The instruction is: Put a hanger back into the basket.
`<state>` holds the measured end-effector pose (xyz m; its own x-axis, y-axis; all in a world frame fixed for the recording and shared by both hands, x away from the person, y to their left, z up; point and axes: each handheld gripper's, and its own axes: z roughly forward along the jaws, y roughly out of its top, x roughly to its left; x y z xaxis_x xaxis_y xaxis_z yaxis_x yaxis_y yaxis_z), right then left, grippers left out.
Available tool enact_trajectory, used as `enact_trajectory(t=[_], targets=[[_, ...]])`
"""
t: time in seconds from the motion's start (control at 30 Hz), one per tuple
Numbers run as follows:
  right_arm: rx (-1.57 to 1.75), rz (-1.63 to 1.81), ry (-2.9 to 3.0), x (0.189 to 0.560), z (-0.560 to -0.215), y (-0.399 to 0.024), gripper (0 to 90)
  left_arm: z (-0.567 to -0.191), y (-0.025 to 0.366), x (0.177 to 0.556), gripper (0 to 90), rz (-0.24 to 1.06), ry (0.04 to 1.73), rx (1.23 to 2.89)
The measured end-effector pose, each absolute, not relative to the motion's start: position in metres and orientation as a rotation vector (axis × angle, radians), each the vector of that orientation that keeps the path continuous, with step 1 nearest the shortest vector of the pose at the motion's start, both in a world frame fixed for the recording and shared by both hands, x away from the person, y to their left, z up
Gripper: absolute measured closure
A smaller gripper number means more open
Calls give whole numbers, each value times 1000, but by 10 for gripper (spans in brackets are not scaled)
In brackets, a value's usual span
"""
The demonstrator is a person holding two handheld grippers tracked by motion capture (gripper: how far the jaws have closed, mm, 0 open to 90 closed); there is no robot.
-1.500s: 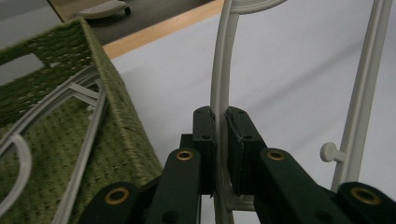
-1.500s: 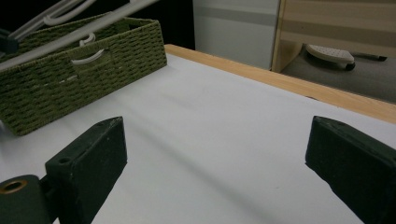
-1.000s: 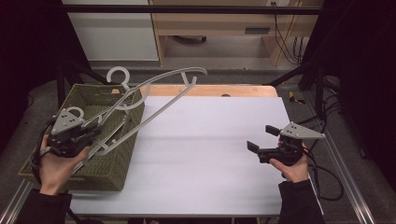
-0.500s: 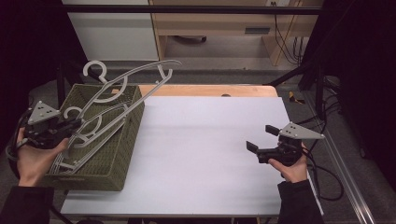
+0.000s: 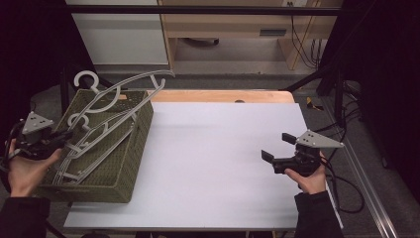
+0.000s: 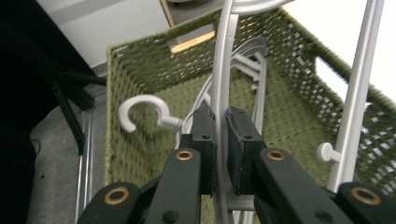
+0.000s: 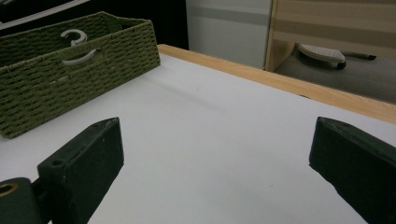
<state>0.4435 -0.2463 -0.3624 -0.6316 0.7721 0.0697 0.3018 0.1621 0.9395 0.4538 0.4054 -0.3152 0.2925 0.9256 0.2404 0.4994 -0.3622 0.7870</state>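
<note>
The left gripper pinches a grey hanger by its bar, tilted half out over the green basket, others lying inside. The right gripper waits spread above the white table. Likely step: pulling one hanger free; next, lift clear without snagging

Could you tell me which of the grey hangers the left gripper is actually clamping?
The raised hanger, whose hook and arm stick up above the green basket; the left gripper pinches its bar, while the others lie inside.
</note>
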Motion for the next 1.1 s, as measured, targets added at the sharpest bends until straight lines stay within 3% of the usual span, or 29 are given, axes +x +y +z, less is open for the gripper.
enact_trajectory(t=[1.1], targets=[[1019,1452,2037,445,-365,-245,32,-355,466,444,825,999,1429,2051]])
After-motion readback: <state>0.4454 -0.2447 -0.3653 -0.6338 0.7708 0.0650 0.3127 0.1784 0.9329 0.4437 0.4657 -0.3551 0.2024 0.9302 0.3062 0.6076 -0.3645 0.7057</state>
